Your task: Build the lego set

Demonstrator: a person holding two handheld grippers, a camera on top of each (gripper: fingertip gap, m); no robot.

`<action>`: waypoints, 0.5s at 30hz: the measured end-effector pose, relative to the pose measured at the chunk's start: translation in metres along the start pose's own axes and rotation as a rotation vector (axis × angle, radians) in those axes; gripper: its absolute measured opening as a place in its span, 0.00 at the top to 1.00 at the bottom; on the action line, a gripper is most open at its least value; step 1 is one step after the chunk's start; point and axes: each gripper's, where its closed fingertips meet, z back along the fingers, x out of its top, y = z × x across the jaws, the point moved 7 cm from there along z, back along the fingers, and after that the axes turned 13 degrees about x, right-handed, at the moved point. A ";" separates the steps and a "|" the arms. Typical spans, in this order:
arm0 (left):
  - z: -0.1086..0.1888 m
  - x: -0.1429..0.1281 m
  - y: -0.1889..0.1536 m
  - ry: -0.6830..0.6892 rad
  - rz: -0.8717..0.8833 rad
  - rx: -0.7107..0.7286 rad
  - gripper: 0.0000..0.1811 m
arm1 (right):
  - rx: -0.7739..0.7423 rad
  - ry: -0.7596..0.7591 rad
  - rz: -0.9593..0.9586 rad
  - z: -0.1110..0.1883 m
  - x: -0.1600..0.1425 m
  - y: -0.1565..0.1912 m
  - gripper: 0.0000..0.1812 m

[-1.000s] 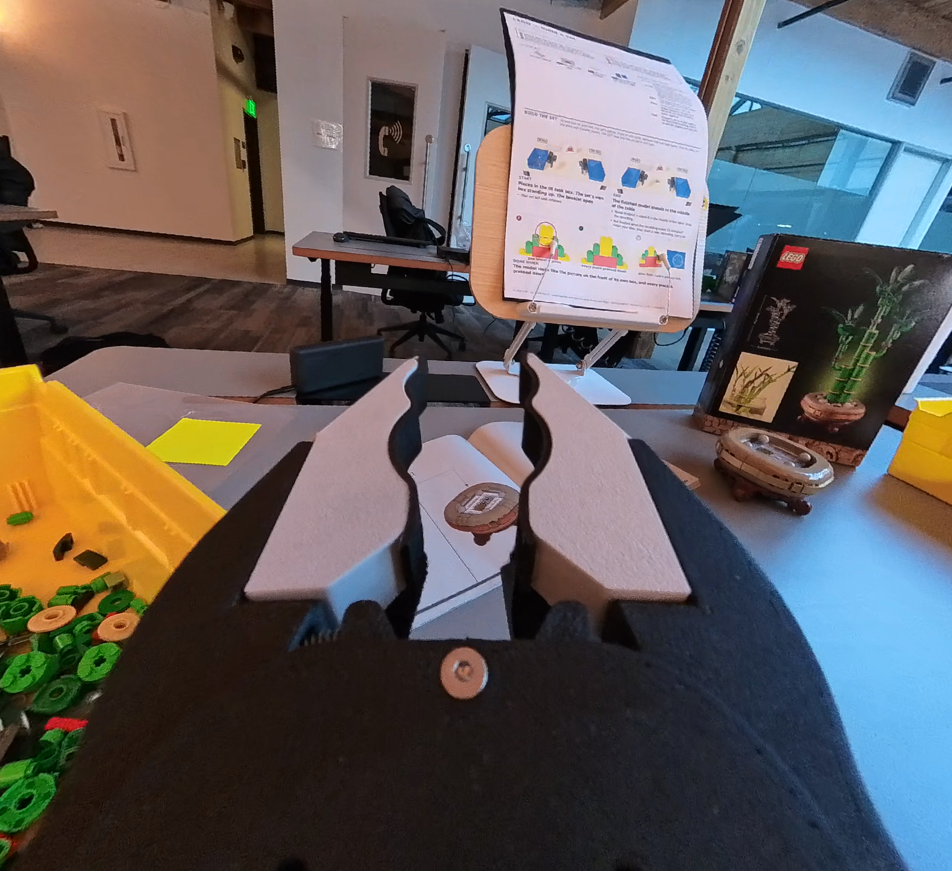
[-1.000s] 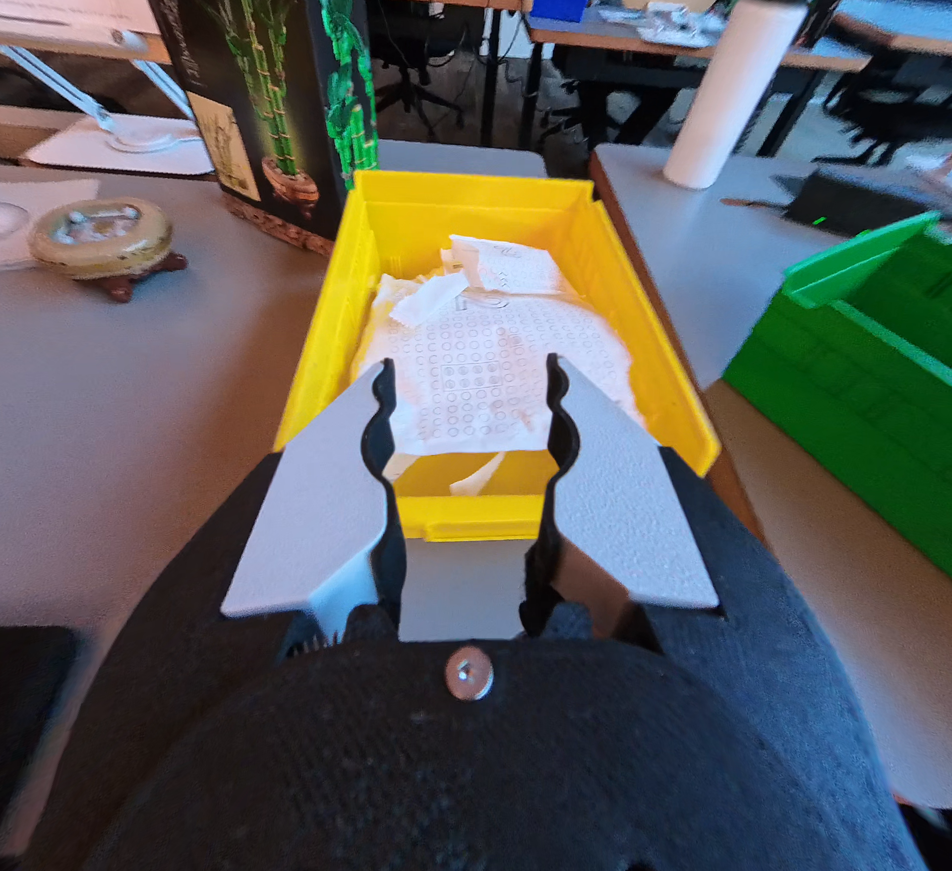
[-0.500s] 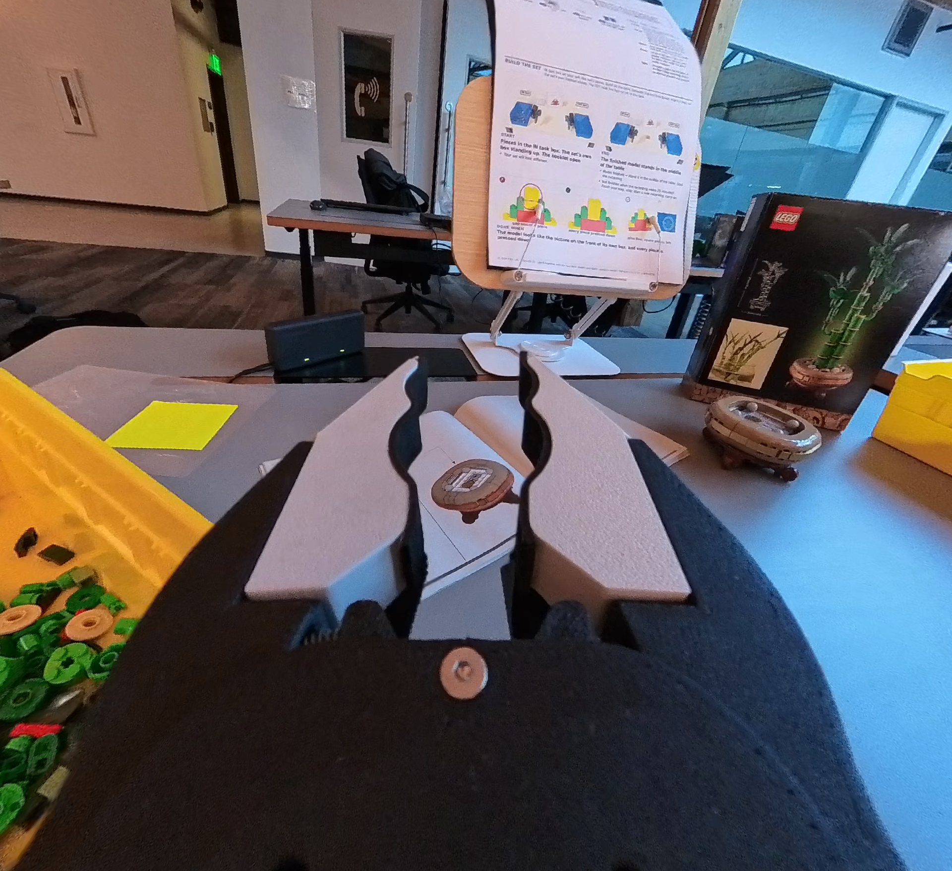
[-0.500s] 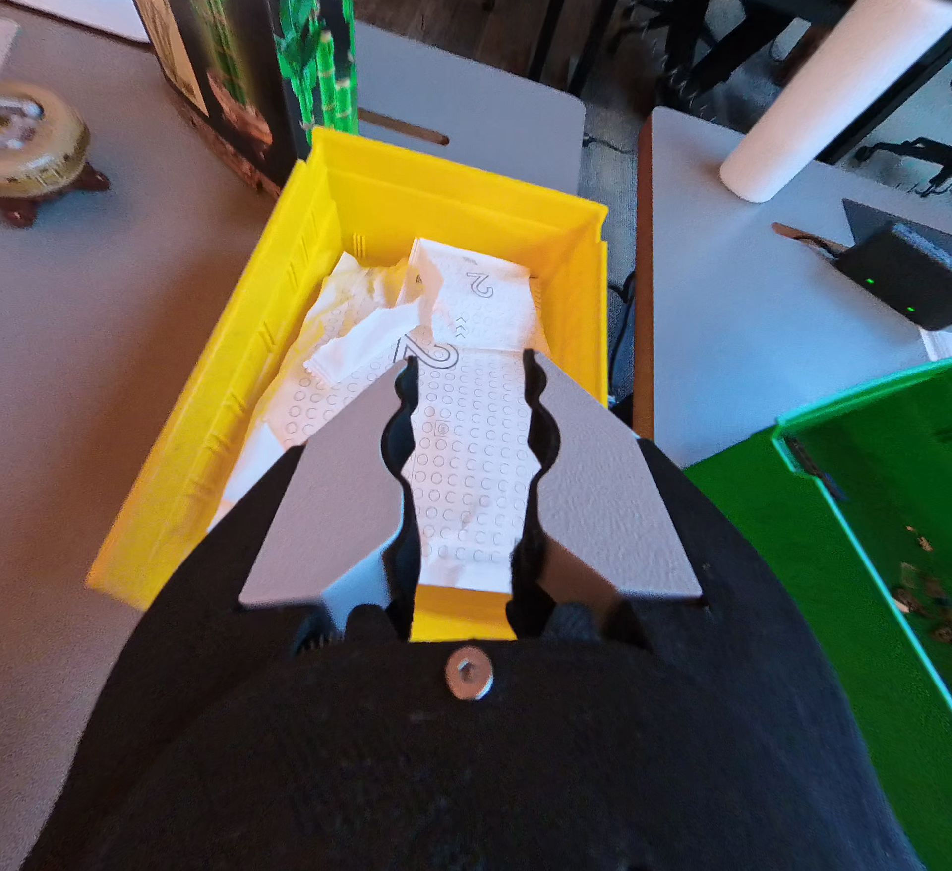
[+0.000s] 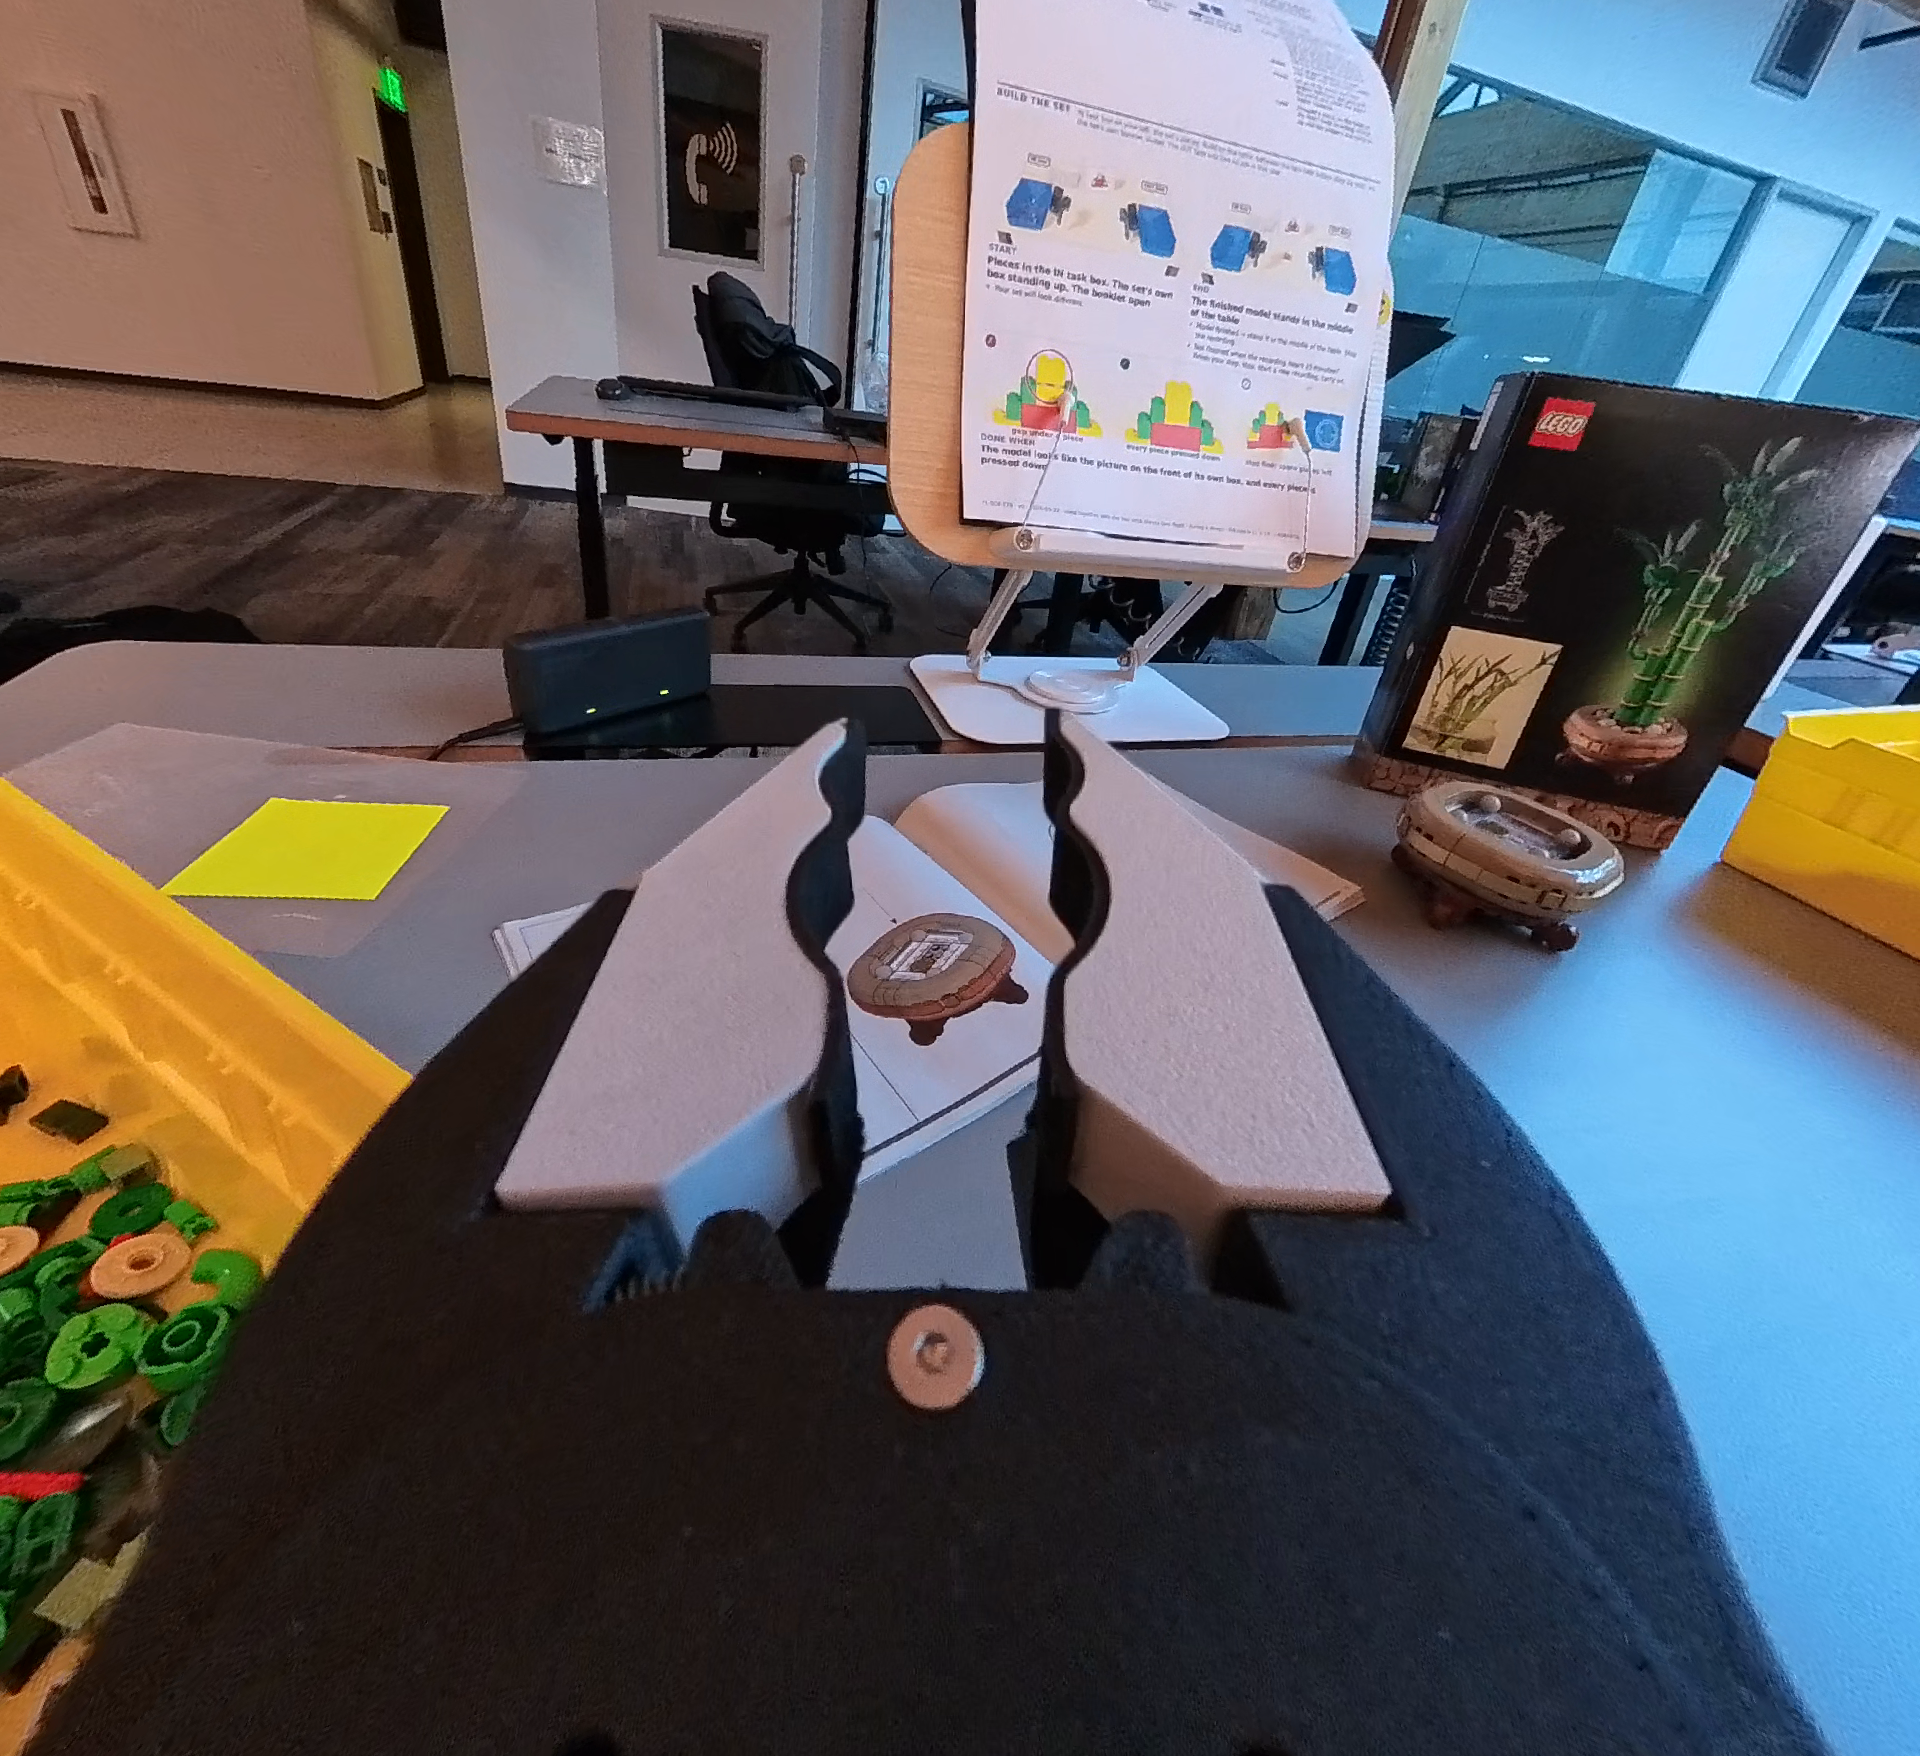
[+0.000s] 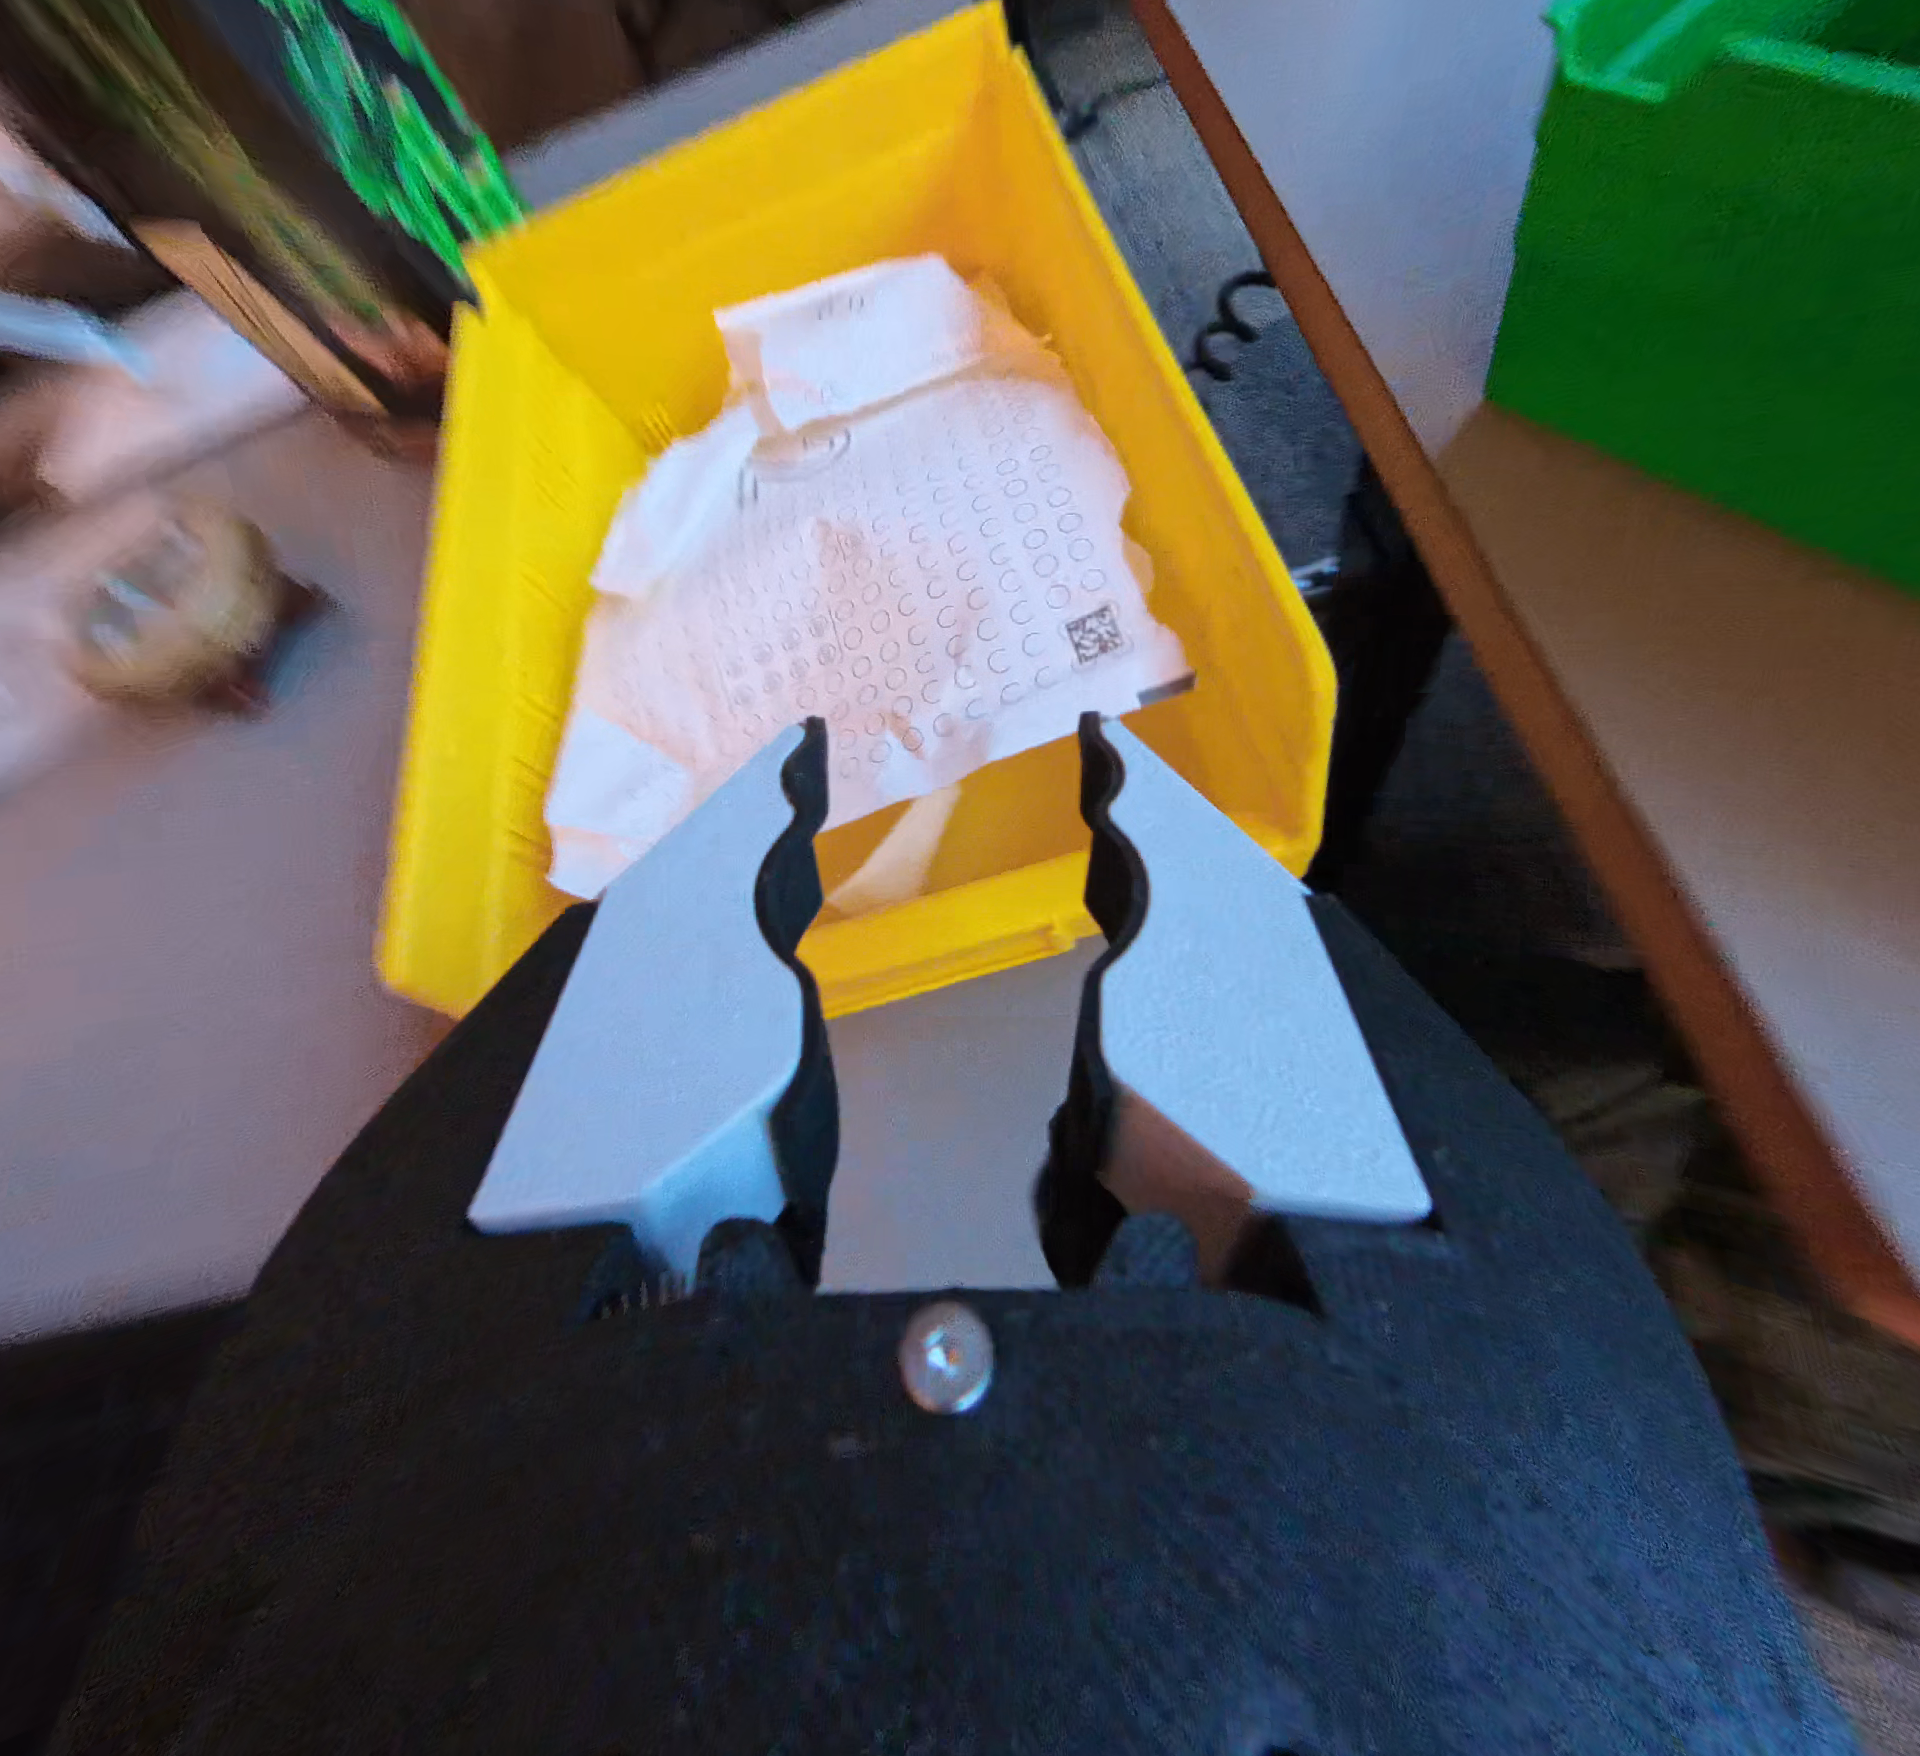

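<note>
My left gripper [image 5: 951, 735] is open and empty above the open instruction booklet [image 5: 935, 968] on the grey table. A built tan and brown pot base [image 5: 1507, 849] stands to the right, before the black set box [image 5: 1631, 594]. A yellow bin [image 5: 135, 1010] at the left holds several green and tan pieces [image 5: 114, 1291]. My right gripper [image 6: 945, 730] is open and empty, just over the near wall of another yellow bin [image 6: 499, 626] that holds white paper bags [image 6: 894, 584]. The right wrist view is blurred; the pot base [image 6: 177, 605] shows at its left.
A stand with a printed sheet [image 5: 1164, 252] and a dark box with green lights [image 5: 608, 672] are at the table's back. A yellow note [image 5: 312, 849] lies at the left. A green bin [image 6: 1745, 272] stands on the neighbouring table, across a gap. My hands' fingertips stand some 75 cm from each other.
My right gripper narrowed over the paper bags, then pulled back toward the bin's near wall and opened wider. The left gripper drifted slightly right and stayed open.
</note>
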 end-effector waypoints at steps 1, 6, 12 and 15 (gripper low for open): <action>-0.001 -0.001 -0.001 0.008 -0.005 0.001 0.82 | 0.041 -0.053 -0.078 0.003 -0.002 -0.004 0.74; -0.001 -0.003 -0.003 0.015 -0.024 0.000 0.82 | 0.091 -0.036 -0.251 -0.010 -0.012 -0.014 0.72; -0.003 -0.006 0.000 0.038 -0.008 0.004 0.83 | 0.216 -0.107 -0.394 -0.036 -0.023 -0.022 0.78; -0.004 -0.008 -0.002 0.050 -0.028 0.004 0.83 | 0.387 -0.190 -0.504 -0.049 -0.020 -0.018 0.88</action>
